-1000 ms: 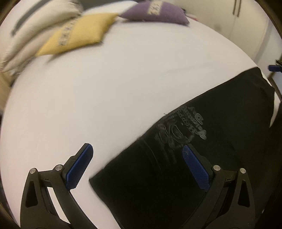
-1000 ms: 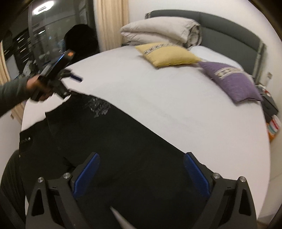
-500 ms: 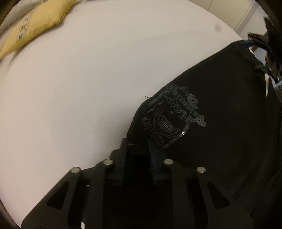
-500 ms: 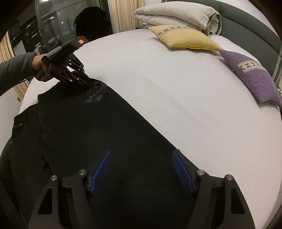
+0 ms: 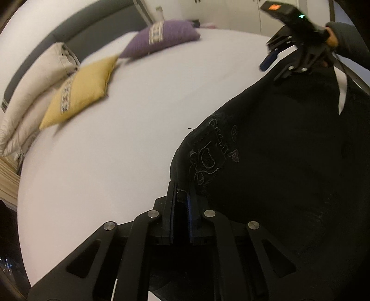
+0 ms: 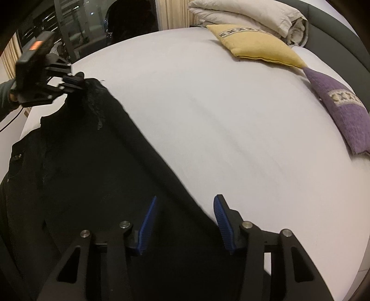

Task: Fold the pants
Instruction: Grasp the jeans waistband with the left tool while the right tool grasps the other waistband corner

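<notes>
Left gripper (image 5: pixel 180 203) had just clamped its jaws on the pants (image 5: pixel 289 162) hem near the bed (image 5: pixel 104 150) edge, right gripper (image 6: pixel 182 222) jaws closing round the other end, fold about ready.

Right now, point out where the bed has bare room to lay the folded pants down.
The widest bare stretch of white sheet lies between the black pants and the yellow pillow and purple pillow. The head end is crowded with those pillows and a folded duvet. The near edge is taken by the pants and both grippers.
</notes>
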Demonstrator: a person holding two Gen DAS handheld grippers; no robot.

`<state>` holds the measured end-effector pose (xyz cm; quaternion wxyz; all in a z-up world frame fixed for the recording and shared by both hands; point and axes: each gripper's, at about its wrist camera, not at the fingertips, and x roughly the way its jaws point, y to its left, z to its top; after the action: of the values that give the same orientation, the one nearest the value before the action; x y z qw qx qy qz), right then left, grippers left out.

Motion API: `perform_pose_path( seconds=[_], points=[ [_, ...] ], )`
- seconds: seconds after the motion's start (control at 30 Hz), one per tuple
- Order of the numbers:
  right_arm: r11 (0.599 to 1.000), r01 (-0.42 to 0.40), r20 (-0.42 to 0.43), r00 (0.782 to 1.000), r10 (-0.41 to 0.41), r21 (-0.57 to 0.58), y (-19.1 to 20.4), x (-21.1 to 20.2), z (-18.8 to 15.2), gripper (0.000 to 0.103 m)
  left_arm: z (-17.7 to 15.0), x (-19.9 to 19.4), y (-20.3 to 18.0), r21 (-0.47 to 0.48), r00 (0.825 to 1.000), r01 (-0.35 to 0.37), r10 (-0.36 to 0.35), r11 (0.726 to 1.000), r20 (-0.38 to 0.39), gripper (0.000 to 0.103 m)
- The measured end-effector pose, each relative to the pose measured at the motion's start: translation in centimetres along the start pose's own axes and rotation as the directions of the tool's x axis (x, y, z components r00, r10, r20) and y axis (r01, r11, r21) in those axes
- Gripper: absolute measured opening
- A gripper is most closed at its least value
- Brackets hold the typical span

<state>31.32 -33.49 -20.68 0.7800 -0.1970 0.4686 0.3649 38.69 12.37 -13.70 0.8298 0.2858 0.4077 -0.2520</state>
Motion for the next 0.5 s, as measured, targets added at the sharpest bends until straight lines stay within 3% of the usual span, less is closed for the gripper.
perform_pose_path(
  seconds=[0.1,0.17,0.23,0.3,0.5],
  points=[
    [1.0,0.002,-0.039,0.999,-0.003,-0.024,-0.3,1.1,0.5,0.053,0.8,-1.0,-0.6,-0.001,0.999,-0.005,0.005,1.0,0.032,0.007],
    [0.999,0.005,-0.081,0.997,-0.008,-0.037,-0.3,1.9,0.6,0.041,0.6,-1.9,-1.3,-0.014,0.999,-0.003,0.004,1.0,0.042,0.007],
    [0.999,-0.012,-0.133,0.991,0.006,-0.043,-0.4,2.7,0.6,0.017,0.5,-2.1,-1.8,-0.018,0.999,0.001,0.0,1.0,0.049,0.007],
    [0.998,0.007,-0.134,0.991,-0.015,-0.058,0.0,2.6,0.6,0.009,0.4,-2.7,-2.3,-0.019,0.999,-0.001,0.002,1.0,0.051,0.007],
    [0.993,0.101,-0.041,0.994,-0.103,-0.062,1.3,-1.2,0.7,0.005,-0.8,-5.8,-3.8,-0.054,0.996,-0.009,0.014,0.998,0.087,0.007]
  ],
)
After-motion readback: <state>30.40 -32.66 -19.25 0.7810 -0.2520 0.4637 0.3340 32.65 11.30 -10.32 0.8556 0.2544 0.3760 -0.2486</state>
